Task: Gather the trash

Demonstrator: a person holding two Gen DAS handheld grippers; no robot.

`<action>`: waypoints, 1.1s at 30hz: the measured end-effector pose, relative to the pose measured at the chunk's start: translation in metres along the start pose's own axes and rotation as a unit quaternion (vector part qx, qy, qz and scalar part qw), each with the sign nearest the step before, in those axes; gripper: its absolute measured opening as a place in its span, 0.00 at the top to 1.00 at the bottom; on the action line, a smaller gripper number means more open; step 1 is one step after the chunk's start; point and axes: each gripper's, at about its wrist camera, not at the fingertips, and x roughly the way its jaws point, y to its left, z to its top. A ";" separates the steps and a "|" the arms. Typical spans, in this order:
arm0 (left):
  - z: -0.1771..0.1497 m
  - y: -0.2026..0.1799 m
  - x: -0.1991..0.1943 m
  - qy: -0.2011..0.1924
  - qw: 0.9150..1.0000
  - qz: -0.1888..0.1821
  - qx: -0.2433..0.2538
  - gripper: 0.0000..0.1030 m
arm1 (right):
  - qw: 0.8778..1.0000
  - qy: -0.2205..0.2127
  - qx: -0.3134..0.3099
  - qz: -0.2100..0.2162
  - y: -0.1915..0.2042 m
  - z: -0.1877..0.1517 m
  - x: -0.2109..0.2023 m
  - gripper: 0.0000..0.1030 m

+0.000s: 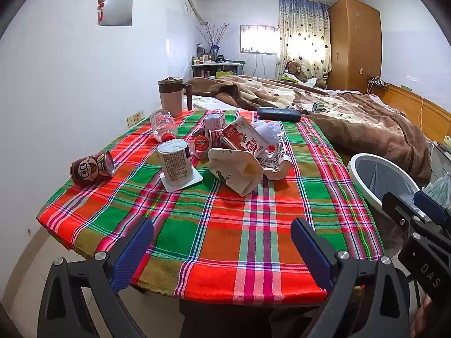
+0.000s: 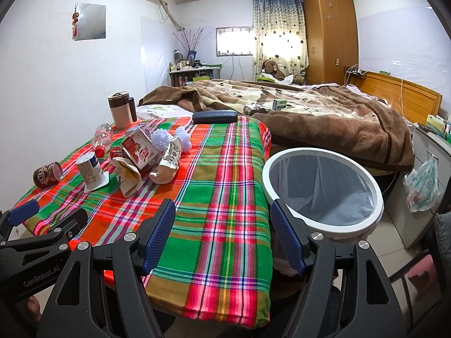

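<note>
- On the plaid tablecloth [image 1: 253, 239], toward its far half, the trash lies in a loose heap: a brown cartoon can [image 1: 91, 169] tipped on its side at the left, an upside-down white cup [image 1: 175, 160] standing on its lid, a clear plastic bottle [image 1: 163, 125] lying flat, a red strawberry carton [image 1: 243, 139] leaning on a crumpled paper cup [image 1: 235, 170], and a small red-lidded tub [image 1: 201, 143] between them.
- The left gripper [image 1: 222, 256] hangs over the near edge of the table, its blue fingers [image 1: 132, 256] spread wide with nothing between them; bare cloth lies between it and the heap.
- The right gripper [image 2: 222, 238] is likewise spread and empty, poised over the table's near right corner, with its right finger in front of the bin's rim.
- A white-rimmed bin [image 2: 375, 186] lined with a pale bag stands just beside the table's right edge.
- Behind the trash stand a lidded mug [image 1: 172, 95] and a dark spectacle case [image 1: 279, 114]; beyond them lies a bed under a brown blanket [image 1: 352, 118].
- The right wrist view shows the whole open mouth of the bin and a plastic bag [image 2: 422, 183] hanging by a cabinet, while the left wrist view catches only part of the bin's rim.
- The left wrist view shows the heap closer and plainer, item by item.
</note>
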 end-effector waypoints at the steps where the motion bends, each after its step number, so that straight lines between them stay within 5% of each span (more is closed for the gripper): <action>1: 0.000 0.000 0.000 0.000 1.000 0.000 0.000 0.04 | 1.000 0.000 0.000 0.000 0.000 0.000 0.000 0.31; 33: 0.000 -0.001 0.001 0.003 1.000 0.000 -0.001 0.04 | 1.000 0.007 -0.003 -0.003 0.000 0.001 0.003 0.31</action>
